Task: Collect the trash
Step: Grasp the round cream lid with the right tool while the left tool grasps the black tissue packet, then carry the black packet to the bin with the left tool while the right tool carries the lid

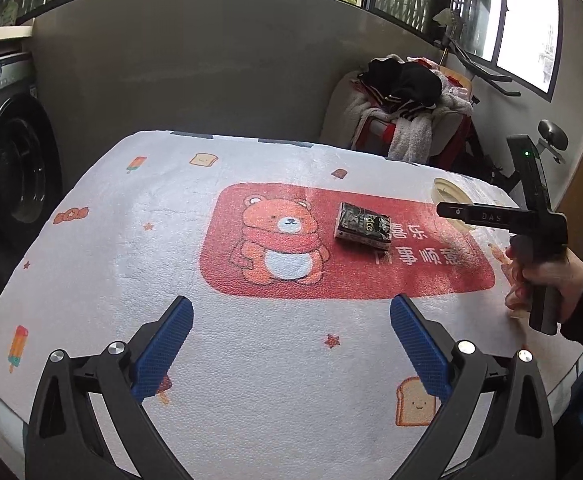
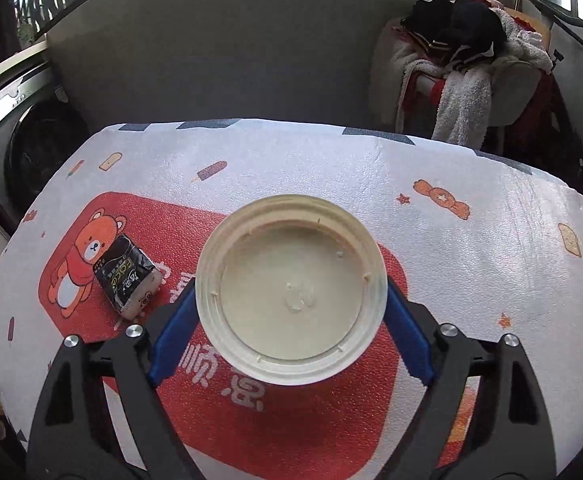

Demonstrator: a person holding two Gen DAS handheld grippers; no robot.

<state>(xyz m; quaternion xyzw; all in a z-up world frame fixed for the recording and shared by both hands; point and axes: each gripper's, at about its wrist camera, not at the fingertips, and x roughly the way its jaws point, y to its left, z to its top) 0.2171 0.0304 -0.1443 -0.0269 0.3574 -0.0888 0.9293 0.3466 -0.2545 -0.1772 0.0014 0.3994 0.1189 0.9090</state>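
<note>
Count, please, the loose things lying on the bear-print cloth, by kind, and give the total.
Cream plastic tub, between the right gripper's blue pads: 1
Black tissue packet, lying free on the cloth: 1
Total: 2

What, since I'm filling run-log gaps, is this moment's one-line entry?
left gripper: open, empty | right gripper: jaws around cream round plastic cup, grip unclear | black wrapped pack: lying on bear-print mat

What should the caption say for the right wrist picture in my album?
Right gripper straddles a cream tub; black packet lies beside it.
</note>
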